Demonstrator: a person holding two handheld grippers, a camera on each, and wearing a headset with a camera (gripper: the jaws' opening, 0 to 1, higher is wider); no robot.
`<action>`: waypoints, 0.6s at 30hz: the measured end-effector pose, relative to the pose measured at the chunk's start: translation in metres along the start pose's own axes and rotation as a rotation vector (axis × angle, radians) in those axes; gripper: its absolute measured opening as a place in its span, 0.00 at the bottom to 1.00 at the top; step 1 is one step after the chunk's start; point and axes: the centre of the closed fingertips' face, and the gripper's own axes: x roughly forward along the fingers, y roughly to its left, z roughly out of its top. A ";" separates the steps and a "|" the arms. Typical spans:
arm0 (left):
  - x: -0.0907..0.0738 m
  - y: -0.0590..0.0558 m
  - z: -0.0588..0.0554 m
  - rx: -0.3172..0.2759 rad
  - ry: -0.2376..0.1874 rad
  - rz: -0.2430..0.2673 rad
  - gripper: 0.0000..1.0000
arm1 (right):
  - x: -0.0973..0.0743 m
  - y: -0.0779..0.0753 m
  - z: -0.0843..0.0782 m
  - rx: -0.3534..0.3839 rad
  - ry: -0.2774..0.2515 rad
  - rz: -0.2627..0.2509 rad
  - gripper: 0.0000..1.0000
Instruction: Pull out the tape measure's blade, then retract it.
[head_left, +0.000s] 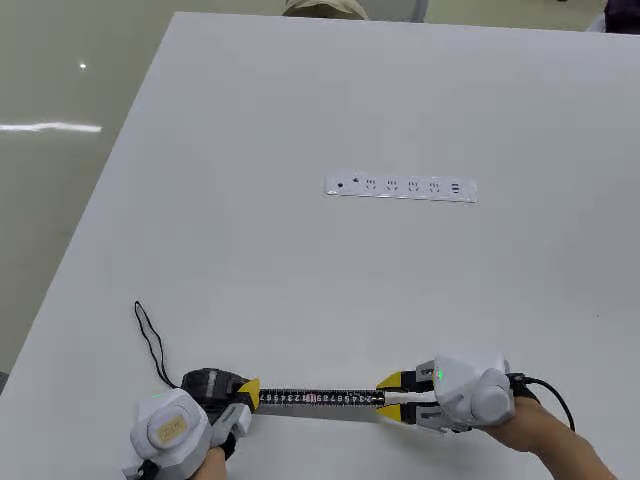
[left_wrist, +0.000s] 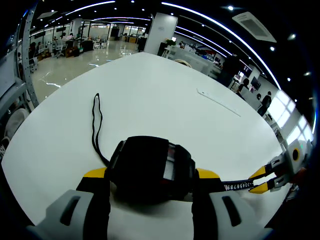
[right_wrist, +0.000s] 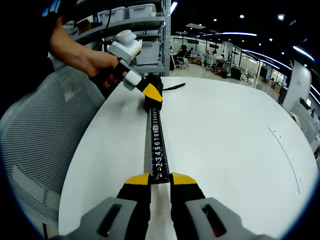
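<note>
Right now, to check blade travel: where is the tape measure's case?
Head view, lower left: the case sits in the left tool, blade running to the right tool.

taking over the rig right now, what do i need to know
Left gripper: shut on the case, at the near left of the table.
Right gripper: shut on the blade end, to the right of the case.
Blade: out, straight between the two grippers.
Done: blade pulled out. Left: retract it, likely by easing the right gripper back toward the case.
</note>
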 end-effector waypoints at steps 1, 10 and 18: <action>0.000 0.000 0.000 -0.001 0.000 -0.001 0.64 | 0.000 0.000 0.000 0.000 0.000 0.000 0.12; 0.001 0.000 -0.001 -0.008 0.003 -0.003 0.64 | 0.002 0.000 0.001 0.000 0.002 0.000 0.12; 0.001 0.000 -0.001 -0.013 0.008 -0.008 0.64 | 0.005 -0.001 0.002 -0.005 -0.001 0.002 0.12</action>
